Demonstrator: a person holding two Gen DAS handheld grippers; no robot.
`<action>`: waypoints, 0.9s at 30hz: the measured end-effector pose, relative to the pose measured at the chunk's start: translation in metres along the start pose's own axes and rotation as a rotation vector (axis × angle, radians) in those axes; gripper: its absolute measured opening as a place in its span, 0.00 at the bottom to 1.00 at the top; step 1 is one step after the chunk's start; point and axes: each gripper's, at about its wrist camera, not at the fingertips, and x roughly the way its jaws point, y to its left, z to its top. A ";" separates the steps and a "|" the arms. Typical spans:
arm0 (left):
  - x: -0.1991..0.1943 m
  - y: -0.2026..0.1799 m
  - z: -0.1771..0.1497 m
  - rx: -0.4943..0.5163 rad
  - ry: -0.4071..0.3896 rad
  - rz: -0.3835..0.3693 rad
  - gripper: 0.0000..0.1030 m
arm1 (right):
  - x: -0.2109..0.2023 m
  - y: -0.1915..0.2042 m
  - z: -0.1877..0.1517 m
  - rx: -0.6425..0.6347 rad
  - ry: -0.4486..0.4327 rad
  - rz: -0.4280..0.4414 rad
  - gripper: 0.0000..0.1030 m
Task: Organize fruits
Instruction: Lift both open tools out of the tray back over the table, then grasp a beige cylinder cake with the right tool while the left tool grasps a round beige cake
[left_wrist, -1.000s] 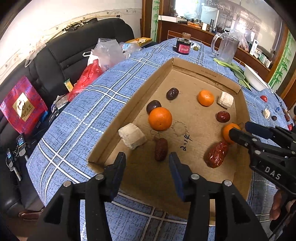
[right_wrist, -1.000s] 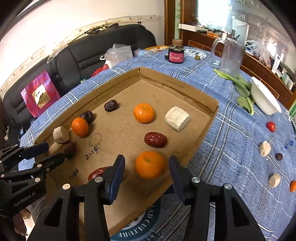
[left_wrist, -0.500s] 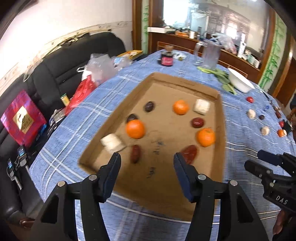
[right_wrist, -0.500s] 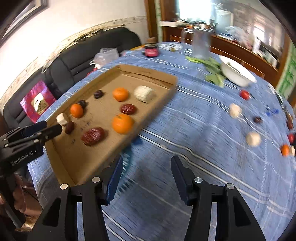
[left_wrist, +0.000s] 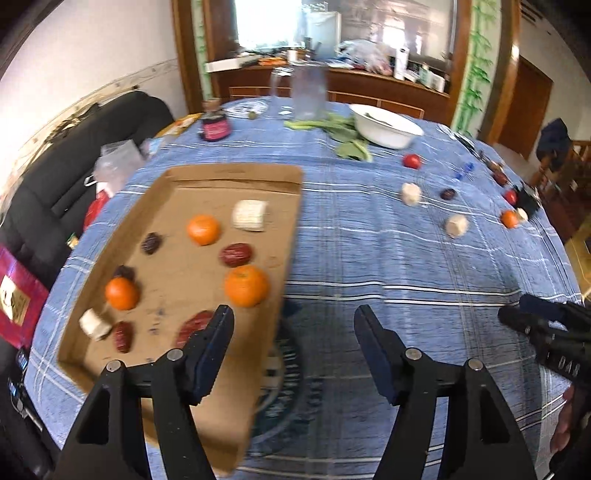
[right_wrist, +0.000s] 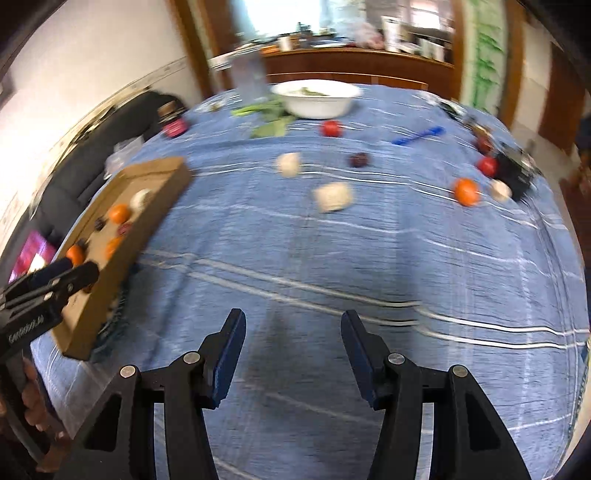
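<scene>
- On my far left sits the cardboard tray (left_wrist: 284, 206) on the blue checked tablecloth (left_wrist: 369, 258); it holds three oranges (left_wrist: 246, 285), several dark red dates (left_wrist: 236, 254) and pale blocks (left_wrist: 250, 215).
- My left gripper (left_wrist: 293, 334) hangs over the tray's right edge; its jaws have just been opening, and they stand apart with nothing between them.
- My right gripper (right_wrist: 291, 341) is over bare cloth, jaws apart and empty.
- Farther right, loose on the cloth: a pale block (right_wrist: 332, 196), a round pale piece (right_wrist: 289, 164), a dark date (right_wrist: 359, 160), a red fruit (right_wrist: 332, 128) near the white bowl (right_wrist: 317, 103), and another orange (right_wrist: 466, 191).
- The right wrist view is blurred, so finer detail is unclear.
</scene>
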 end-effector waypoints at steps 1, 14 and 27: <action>0.002 -0.004 0.000 0.006 0.004 -0.003 0.65 | 0.000 -0.009 0.002 0.016 -0.002 -0.006 0.56; 0.037 -0.040 0.036 0.064 0.052 0.039 0.65 | 0.067 -0.027 0.079 -0.020 -0.015 -0.002 0.66; 0.116 -0.107 0.115 0.063 0.080 -0.044 0.65 | 0.067 -0.049 0.068 -0.050 -0.056 -0.013 0.33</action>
